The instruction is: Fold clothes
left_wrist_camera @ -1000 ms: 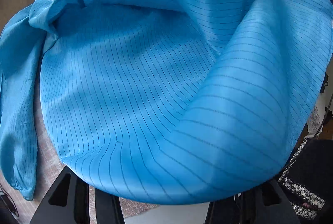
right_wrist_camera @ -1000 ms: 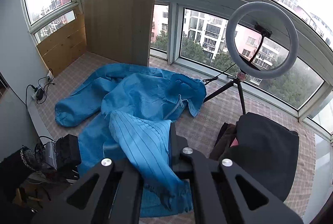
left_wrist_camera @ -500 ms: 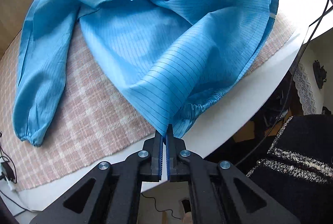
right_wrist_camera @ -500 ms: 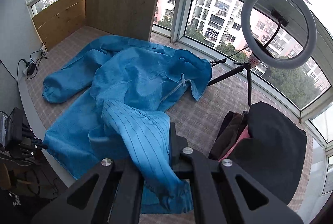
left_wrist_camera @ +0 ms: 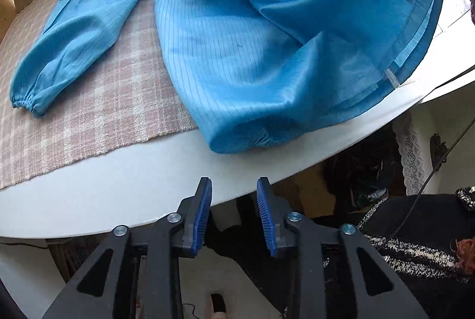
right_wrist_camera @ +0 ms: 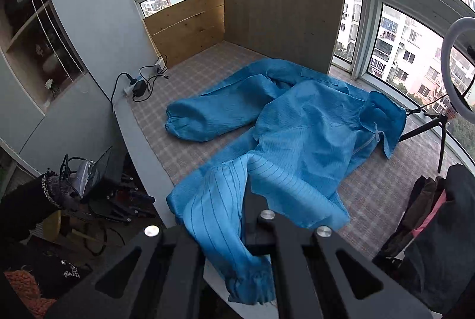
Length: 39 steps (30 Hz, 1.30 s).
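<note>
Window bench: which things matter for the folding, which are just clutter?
In play:
blue coat
its sleeve, clamped in the right gripper
left gripper, jaws just opened, nothing between them

Lying about:
ring light
power strip
dark clothes pile
wooden board

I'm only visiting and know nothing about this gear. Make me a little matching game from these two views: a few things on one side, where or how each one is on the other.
Things:
1. left gripper
2. right gripper
3. ring light
4. power strip

States or places:
A. stands on a tripod by the window
B. shut on blue coat cloth
C. lies at the far end of the checked mat, cables plugged in
D. open, nothing between its fingers

Pairs: 1-D, 2-B, 3-A, 4-C
</note>
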### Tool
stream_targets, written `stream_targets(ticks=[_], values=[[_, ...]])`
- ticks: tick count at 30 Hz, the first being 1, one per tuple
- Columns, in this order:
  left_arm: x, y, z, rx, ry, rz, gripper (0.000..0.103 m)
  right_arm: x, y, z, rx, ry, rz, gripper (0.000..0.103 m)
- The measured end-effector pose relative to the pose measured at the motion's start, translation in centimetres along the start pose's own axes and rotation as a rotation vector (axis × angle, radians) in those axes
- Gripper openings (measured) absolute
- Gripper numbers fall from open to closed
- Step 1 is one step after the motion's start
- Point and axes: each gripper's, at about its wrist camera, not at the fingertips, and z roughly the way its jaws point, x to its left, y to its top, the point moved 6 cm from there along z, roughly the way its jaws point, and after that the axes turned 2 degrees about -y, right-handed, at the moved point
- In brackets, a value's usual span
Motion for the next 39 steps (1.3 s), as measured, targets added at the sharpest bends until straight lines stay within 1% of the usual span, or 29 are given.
stream_targets(ticks=[2,3,4,5,8,11,14,16,17,18,19,20,22,25,27,29,31,33,34,35,37,39], values=[[-2.1,1.1,0.9,-0.005,-0.034,0.051,0.034,0.0,0.4,0.4,0.006,-0.021,0.014,0.002],[-2.9,1.4,1.3,-0.013,-0.031,0.09,0.038,-0.3,0.5,0.4,0.008,-0.03,0.031,0.002],[-3.2,1.7,1.7,-0.019,0.009,0.116,0.039,-0.7,0.6,0.4,0.009,-0.037,0.048,0.002],[-2.8,2.1,2.3,-0.016,0.056,0.113,0.038,-1.0,0.7,0.3,0.011,-0.043,0.063,0.002],[-0.5,2.7,4.1,0.016,0.144,0.062,0.038,-1.8,0.7,0.3,0.019,-0.07,0.076,0.002],[0.2,3.6,5.6,0.036,0.177,0.071,0.038,-2.3,0.7,0.2,0.018,-0.083,0.091,0.002],[0.7,5.0,6.7,0.026,0.188,0.056,0.04,-2.8,0.6,0.5,0.02,-0.093,0.097,0.002],[1.2,5.8,7.5,0.02,0.186,0.036,0.034,-3.1,0.3,1.1,0.036,-0.102,0.1,0.002],[1.3,6.0,7.7,0.018,0.18,0.034,0.028,-3.2,0.1,1.4,0.045,-0.107,0.097,0.002],[1.3,5.9,7.6,0.017,0.169,0.039,0.018,-3.4,-0.1,1.7,0.053,-0.111,0.095,0.002],[1.3,5.8,7.5,0.016,0.158,0.044,0.014,-3.5,-0.3,1.9,0.059,-0.111,0.096,0.002],[1.3,5.5,7.3,0.017,0.141,0.043,0.011,-3.6,-0.4,1.9,0.06,-0.108,0.095,0.002],[0.9,4.2,5.8,0.002,0.114,0.046,0.01,-3.7,-0.6,1.7,0.057,-0.11,0.086,0.002],[-0.1,1.4,2.5,-0.037,0.1,0.065,0.01,-4.0,-0.5,0.6,0.042,-0.125,0.084,0.002],[-0.6,-0.4,-0.1,-0.071,0.105,0.087,0.01,-4.0,-0.2,-0.8,0.022,-0.141,0.082,0.002],[-0.8,-2.0,-2.5,-0.101,0.082,0.097,0.01,-3.6,0.4,-2.8,-0.006,-0.165,0.086,0.002],[-0.5,-3.2,-3.7,-0.112,0.069,0.115,0.01,-3.2,0.9,-4.6,-0.032,-0.189,0.09,0.002],[-0.1,-3.6,-3.3,-0.113,0.087,0.138,0.01,-1.8,1.5,-5.9,-0.047,-0.199,0.088,0.002],[0.4,-3.8,-2.7,-0.109,0.081,0.14,0.01,-0.6,1.8,-6.2,-0.053,-0.192,0.081,0.002],[0.8,-4.0,-1.8,-0.099,0.066,0.135,0.01,1.0,2.0,-6.0,-0.05,-0.164,0.079,0.002],[2.0,-5.0,-0.4,-0.066,0.033,0.127,0.01,4.5,1.9,-4.5,-0.026,-0.106,0.058,0.002],[3.3,-6.5,0.2,-0.041,0.011,0.113,0.013,8.4,1.2,-1.3,0.014,-0.047,0.048,0.002]])
